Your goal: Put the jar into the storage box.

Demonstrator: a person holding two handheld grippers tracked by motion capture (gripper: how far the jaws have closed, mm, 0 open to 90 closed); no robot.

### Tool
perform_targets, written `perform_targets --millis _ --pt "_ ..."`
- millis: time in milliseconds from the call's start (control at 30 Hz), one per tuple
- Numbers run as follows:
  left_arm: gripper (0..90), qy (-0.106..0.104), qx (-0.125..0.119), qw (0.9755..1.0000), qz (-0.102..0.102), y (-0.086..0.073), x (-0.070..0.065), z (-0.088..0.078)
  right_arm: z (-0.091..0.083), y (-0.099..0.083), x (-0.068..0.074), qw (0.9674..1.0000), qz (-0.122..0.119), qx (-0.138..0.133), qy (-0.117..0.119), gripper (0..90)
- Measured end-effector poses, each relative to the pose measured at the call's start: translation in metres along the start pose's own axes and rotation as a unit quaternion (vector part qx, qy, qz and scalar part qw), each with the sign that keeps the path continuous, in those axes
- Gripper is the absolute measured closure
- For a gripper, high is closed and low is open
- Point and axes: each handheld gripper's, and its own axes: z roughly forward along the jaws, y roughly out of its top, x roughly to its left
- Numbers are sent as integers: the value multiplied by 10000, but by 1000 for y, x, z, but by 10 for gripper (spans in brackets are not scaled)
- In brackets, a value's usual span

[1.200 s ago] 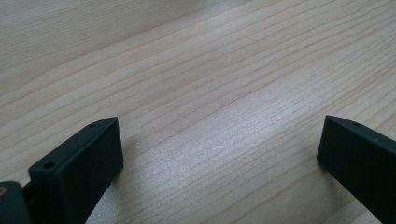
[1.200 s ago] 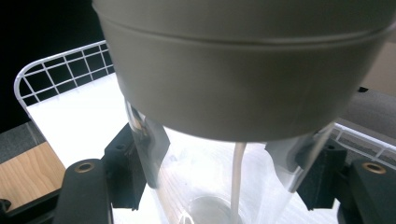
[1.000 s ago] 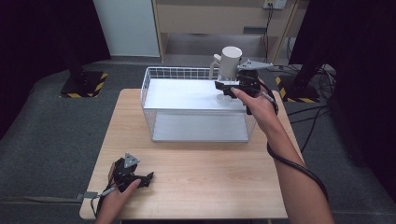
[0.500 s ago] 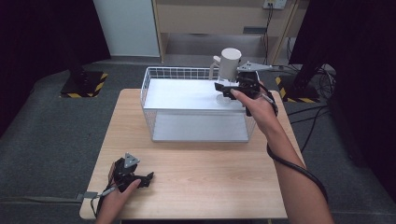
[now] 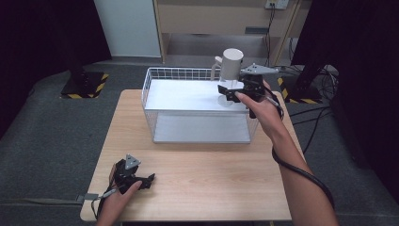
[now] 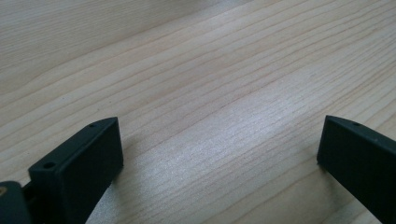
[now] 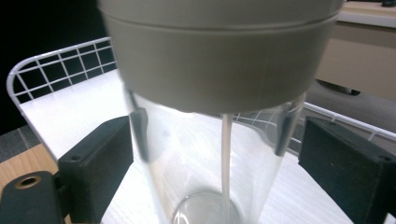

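Observation:
A clear tumbler (image 5: pixel 227 98) with a beige lid (image 5: pixel 231 61) and a straw stands upright in the back right corner of the white wire basket (image 5: pixel 179 70). My right gripper (image 5: pixel 227 95) reaches over the basket's right side, one jaw on each side of the tumbler (image 7: pixel 210 154). Its jaws have just been opening and are now open, with small gaps to the glass. At the table's front left, my left gripper (image 5: pixel 149 180) rests on the wood. It is open, with bare tabletop between its jaws (image 6: pixel 219 149).
The basket holds a white liner and sits at the back middle of the wooden table (image 5: pixel 211 188). Dark floor surrounds the table, and a cabinet and cables stand behind it. The right gripper's cable trails along the person's right forearm.
The right gripper's jaws have drawn apart from the tumbler, which stays standing in the basket. Neither hand has moved.

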Motion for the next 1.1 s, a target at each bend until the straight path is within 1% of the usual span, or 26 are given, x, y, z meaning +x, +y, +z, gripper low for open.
perform_targets --millis 33,133,267,467,567,900,1100 --pt "0 1 -1 10000 2 0 0 0 -3 0 1 10000 -6 -8 -3 80" --pt "0 2 -13 10000 -11 0 0 0 -10 -1 5 9999 -132 -15 -73 50" --pt "0 1 -9 10000 -6 0 0 0 -21 -4 12 9997 -249 -43 -55 39" --pt "0 1 -10 10000 -8 0 0 0 -36 -13 24 9994 -337 45 -3 28" --pt "0 2 -8 10000 -5 0 0 0 -42 -19 29 9994 -328 55 47 28" --pt "0 2 -10 10000 -6 0 0 0 -52 -44 43 9990 -350 192 179 27" --pt "0 3 -9 10000 -6 0 0 0 -54 -71 49 9987 -266 359 259 28"
